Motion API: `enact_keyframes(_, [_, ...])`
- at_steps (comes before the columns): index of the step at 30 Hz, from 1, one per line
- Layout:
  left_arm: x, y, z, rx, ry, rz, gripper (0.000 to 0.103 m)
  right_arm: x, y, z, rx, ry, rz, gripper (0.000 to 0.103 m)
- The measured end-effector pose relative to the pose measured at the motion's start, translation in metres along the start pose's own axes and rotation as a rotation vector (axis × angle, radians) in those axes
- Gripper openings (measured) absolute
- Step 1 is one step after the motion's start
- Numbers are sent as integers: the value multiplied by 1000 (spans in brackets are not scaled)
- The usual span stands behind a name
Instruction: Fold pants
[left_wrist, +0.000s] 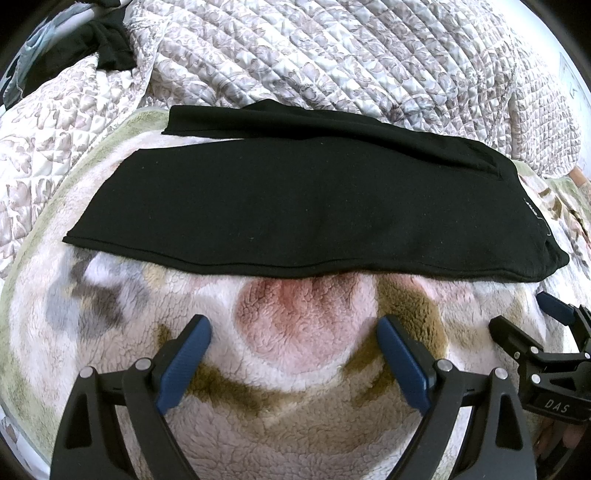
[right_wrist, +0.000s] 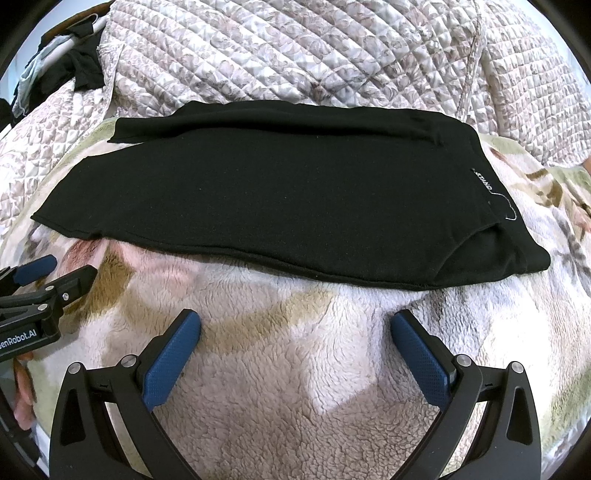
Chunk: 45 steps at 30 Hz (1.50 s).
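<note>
Black pants (left_wrist: 303, 206) (right_wrist: 280, 195) lie flat on a fleece blanket, folded lengthwise with one leg over the other; the waistband and a small white label (right_wrist: 482, 181) are at the right end, the leg hems at the left. My left gripper (left_wrist: 293, 334) hovers open over the blanket just short of the pants' near edge, nothing between its blue pads. My right gripper (right_wrist: 295, 328) is open too, equally short of that edge, and shows at the right border (left_wrist: 517, 317) of the left wrist view. The left gripper (right_wrist: 59, 271) appears at the left border of the right wrist view.
The patterned fleece blanket (left_wrist: 295, 406) (right_wrist: 314, 387) covers the near part of the bed. A quilted floral bedspread (left_wrist: 332, 55) (right_wrist: 295, 51) is bunched up behind the pants. Dark and light clothes (left_wrist: 107, 40) (right_wrist: 74, 66) are heaped at the far left.
</note>
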<state>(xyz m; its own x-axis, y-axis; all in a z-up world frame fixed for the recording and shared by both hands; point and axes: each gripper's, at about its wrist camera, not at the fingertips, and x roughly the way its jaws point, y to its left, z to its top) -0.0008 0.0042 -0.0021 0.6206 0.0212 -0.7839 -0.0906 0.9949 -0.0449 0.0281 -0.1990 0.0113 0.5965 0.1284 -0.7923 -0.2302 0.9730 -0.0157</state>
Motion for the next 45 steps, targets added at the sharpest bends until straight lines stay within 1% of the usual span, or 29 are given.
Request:
enact_keyframes(27, [0,4,-1,4,-2,-3,93,1,-3,1,3,12,5,103])
enact_keyframes(32, [0,4,0,9,4,-8,93,-1,-4,1,-20,35,25,103])
enact_keyframes(39, [0,4,4,20,19,-14,93,-5,-3,1,-42,31,27,103])
enact_keyframes(45, [0,5,7,16,24,-25,93,-3,-4,3,-72,61,58,103])
